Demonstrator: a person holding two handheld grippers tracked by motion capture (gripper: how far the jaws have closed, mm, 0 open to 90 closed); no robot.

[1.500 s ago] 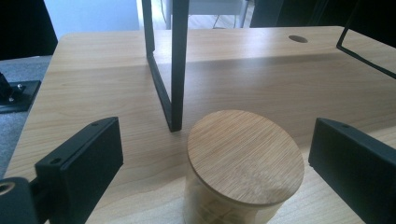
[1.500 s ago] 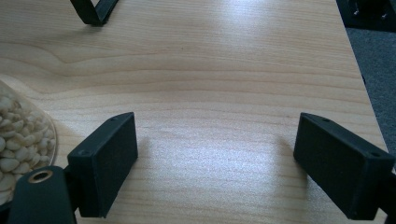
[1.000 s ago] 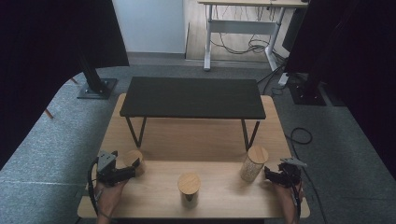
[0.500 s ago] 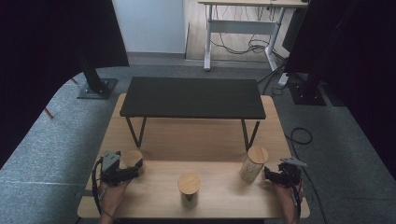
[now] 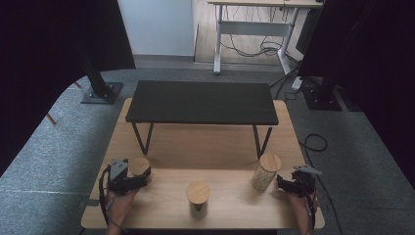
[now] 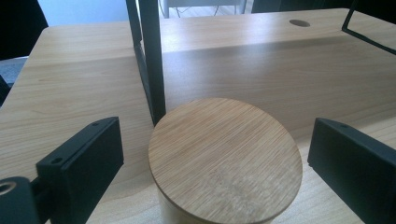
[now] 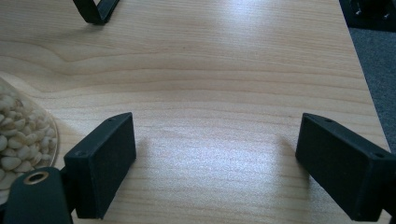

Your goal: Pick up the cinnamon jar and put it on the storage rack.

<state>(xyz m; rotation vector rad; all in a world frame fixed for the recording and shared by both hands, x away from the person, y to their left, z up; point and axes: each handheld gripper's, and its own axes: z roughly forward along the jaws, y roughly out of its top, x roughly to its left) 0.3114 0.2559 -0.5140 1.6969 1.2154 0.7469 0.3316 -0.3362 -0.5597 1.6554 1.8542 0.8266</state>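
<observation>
Left gripper (image 5: 142,180) has crept in over the last second: it sat short of the bamboo-lidded jar (image 5: 140,167) at the worktop's (image 5: 235,215) left front, now its jaws are spread on either side of the lid (image 6: 224,161), not touching yet. Jar stands just in front of the black riser's leg (image 6: 149,56). My read: approach done, close is next. Right gripper (image 5: 280,183) hasn't moved, jaws spread on nothing, parked just beside the peanut jar (image 5: 265,171). Middle jar (image 5: 197,197) untouched.
</observation>
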